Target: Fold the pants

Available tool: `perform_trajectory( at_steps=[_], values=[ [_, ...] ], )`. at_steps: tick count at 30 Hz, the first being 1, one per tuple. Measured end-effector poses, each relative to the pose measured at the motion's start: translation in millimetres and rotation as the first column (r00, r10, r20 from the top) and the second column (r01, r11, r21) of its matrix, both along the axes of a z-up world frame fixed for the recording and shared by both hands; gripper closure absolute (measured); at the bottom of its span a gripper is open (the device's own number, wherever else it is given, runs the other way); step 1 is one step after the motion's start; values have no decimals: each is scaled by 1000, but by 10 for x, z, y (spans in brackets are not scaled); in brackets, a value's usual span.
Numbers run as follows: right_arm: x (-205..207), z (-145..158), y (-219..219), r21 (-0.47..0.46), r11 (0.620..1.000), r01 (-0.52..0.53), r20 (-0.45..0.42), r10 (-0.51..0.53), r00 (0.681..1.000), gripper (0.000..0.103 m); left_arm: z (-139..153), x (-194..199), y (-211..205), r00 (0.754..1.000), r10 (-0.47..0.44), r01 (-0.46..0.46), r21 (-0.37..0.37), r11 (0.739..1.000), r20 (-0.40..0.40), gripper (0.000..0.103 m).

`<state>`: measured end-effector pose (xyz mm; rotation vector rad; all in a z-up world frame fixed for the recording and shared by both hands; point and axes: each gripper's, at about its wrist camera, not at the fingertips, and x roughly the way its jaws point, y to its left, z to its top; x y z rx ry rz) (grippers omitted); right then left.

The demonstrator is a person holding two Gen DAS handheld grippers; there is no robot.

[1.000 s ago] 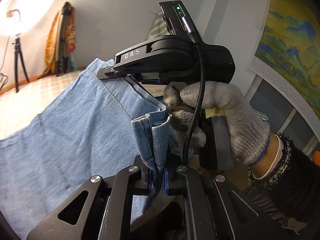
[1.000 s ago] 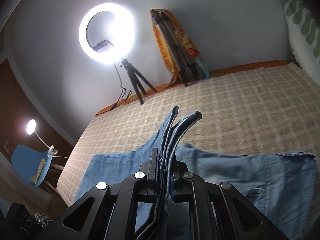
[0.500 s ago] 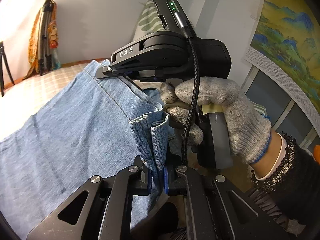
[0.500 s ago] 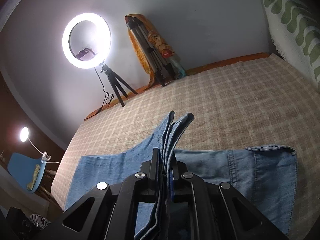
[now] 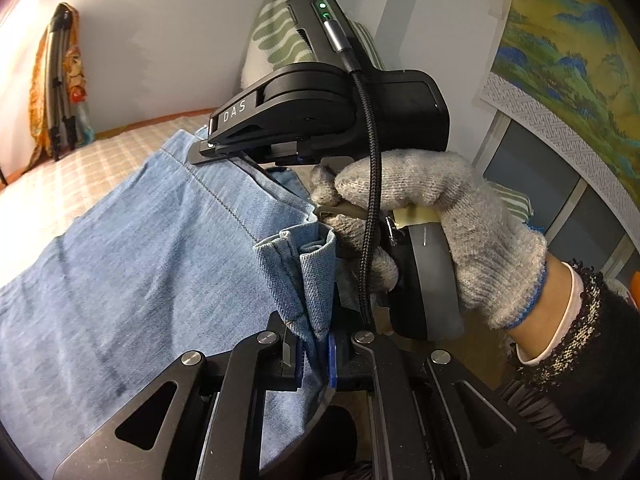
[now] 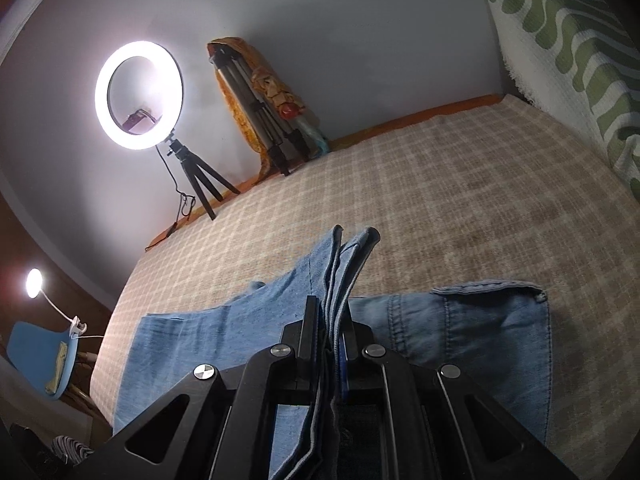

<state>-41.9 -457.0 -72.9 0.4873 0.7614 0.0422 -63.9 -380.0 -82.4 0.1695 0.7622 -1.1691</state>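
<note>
Lowered slightly, both grippers' jaws clamp folded pants (image 6: 460,332) edges above the bed (image 6: 480,208).

Each wrist camera looked forward along its own tool from close range. The left faced the right tool (image 5: 224,148); both shared the pants (image 6: 472,332) and bed (image 6: 460,200).

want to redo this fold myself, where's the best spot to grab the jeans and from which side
Grip the jeans at the doubled hem edge, as the left gripper and right gripper do now: fingers straddling the stacked layers edge-on. The thick stitched seam probably resists slipping, and a pinch at each end should keep the fold line taut.
</note>
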Motion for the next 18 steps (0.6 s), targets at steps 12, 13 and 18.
perform_trajectory(
  at_steps=[12, 13, 18],
  values=[
    [49, -264, -111, -68, 997, 22, -86, -28, 996, 98, -131, -19, -205, 999, -22, 23, 55, 998, -28, 96],
    [59, -288, -103, -78, 997, 22, -96, -29, 995, 98, -131, -29, -210, 999, -23, 24, 64, 998, -29, 95],
    [87, -326, -67, -127, 992, 12, -119, -27, 993, 98, -76, -138, -127, 999, -37, 39, 108, 993, -19, 89]
  ],
)
